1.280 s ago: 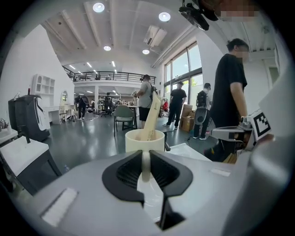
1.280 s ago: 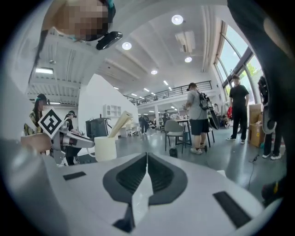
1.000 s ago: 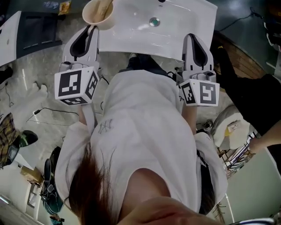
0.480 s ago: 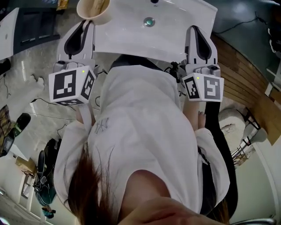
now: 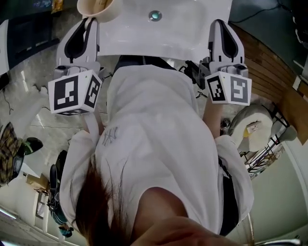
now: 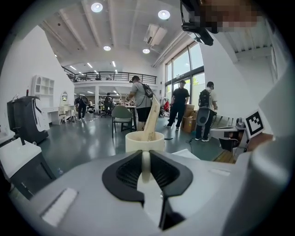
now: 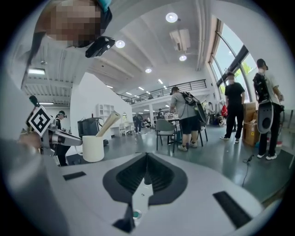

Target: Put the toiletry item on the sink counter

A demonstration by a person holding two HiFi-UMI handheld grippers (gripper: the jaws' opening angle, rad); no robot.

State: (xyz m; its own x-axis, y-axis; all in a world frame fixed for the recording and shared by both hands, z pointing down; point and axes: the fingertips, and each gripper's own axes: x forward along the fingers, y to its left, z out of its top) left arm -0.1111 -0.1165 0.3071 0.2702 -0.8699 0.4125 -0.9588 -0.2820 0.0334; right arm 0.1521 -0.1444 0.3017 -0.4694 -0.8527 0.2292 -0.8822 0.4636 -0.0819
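Observation:
A cream cup (image 5: pixel 97 6) with a pale tube standing in it hangs at the left end of the white sink (image 5: pixel 183 33). My left gripper (image 5: pixel 91 21) is shut on the cup's thin handle. In the left gripper view the cup (image 6: pixel 144 140) stands just past the left gripper (image 6: pixel 145 156), with the handle pinched between the ribbed pads. My right gripper (image 5: pixel 219 25) is at the sink's right end, shut with nothing in it. The right gripper view shows that gripper (image 7: pixel 146 159) with its jaws together, and the cup (image 7: pixel 93 148) with the tube (image 7: pixel 107 124) off to the left.
The sink's drain (image 5: pixel 155 15) lies in the middle of the basin. My own white-shirted body (image 5: pixel 154 144) fills the head view's centre. A wooden platform (image 5: pixel 269 62) is at the right, cables lie on the floor at the left. Several people (image 6: pixel 179 108) and a chair (image 6: pixel 121 117) stand farther off.
Both grippers have moved toward the sink, up the picture, and slightly apart. The cup has gone with the left gripper and now sits partly cut by the top edge.

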